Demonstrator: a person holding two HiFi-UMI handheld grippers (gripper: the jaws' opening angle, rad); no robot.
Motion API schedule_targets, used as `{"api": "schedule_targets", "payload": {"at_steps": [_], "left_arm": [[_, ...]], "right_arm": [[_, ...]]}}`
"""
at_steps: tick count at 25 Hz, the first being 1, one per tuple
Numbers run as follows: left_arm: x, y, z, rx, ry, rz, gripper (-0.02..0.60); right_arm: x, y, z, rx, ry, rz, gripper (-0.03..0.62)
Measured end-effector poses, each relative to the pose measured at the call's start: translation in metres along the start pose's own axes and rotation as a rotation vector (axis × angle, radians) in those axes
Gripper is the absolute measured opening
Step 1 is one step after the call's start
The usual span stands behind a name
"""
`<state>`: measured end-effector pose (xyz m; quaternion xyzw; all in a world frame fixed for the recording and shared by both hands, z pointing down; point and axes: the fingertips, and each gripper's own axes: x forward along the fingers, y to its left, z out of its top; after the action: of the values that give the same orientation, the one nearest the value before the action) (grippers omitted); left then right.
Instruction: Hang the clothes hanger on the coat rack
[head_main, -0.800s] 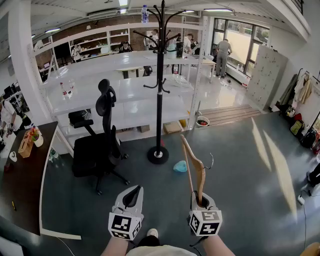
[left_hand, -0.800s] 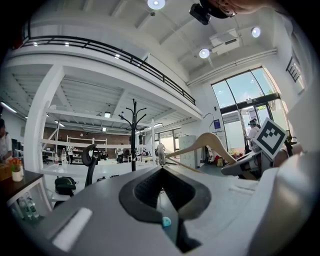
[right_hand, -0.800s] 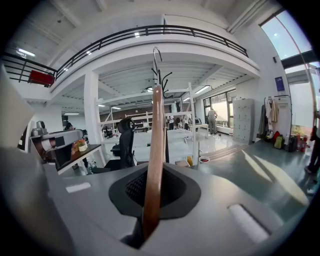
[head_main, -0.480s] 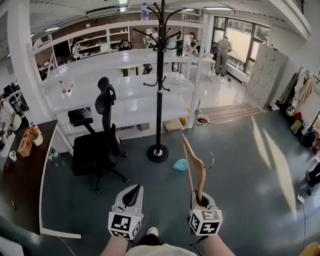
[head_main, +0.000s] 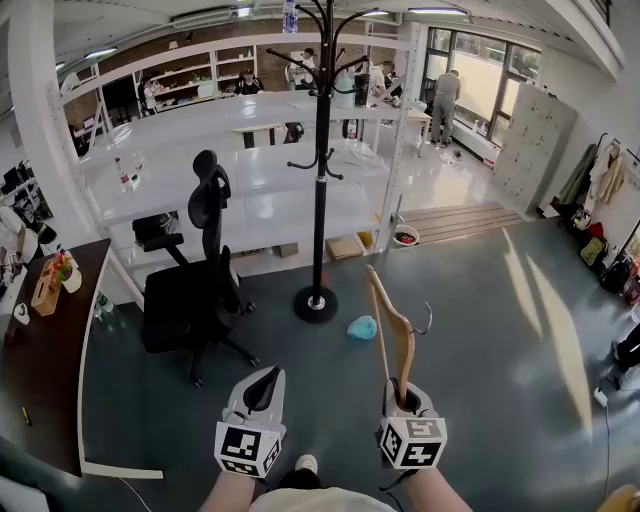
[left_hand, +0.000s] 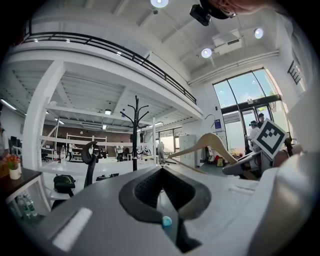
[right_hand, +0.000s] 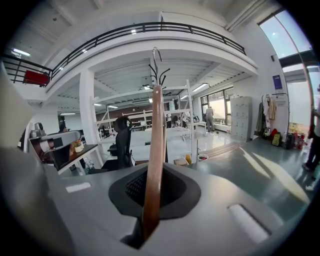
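Standing well back from the black coat rack (head_main: 320, 180), the person holds the wooden clothes hanger (head_main: 390, 335) in the right gripper (head_main: 403, 402). Its jaws are clamped on the low end of one wooden arm. The hanger's long axis rises nearly upright from the jaws and tips slightly away, and its metal hook (head_main: 425, 322) curls out to the right. In the right gripper view the rack's prongs (right_hand: 159, 74) sit directly behind the hanger, so the target lies straight ahead along the jaws, well apart and high up. The left gripper (head_main: 264, 388) rides alongside with its jaws pressed together on nothing. I judge the coming move to be a long reach forward and up, turning the hook towards a prong.
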<state>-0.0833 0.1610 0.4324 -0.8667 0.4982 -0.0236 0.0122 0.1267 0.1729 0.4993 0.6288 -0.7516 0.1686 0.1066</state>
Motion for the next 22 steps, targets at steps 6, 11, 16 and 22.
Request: {"api": "schedule_targets", "payload": {"at_steps": [6,11,16,22], "left_arm": [[0.021,0.036,-0.005,0.005,0.001,0.000,0.000],[0.040,0.072,-0.006,0.001,0.001,-0.006,0.000],[0.057,0.092,-0.017,0.003,0.024,-0.042,0.000],[0.078,0.119,-0.025,-0.012,0.033,-0.010,0.000]], "right_arm": [[0.037,0.006,0.009,0.006,0.002,-0.014,0.028],[0.071,0.012,0.023,0.010,0.003,-0.038,0.028],[0.099,0.018,0.031,0.015,-0.002,-0.063,0.028],[0.133,0.024,0.040,0.027,0.007,-0.043,0.028]]}}
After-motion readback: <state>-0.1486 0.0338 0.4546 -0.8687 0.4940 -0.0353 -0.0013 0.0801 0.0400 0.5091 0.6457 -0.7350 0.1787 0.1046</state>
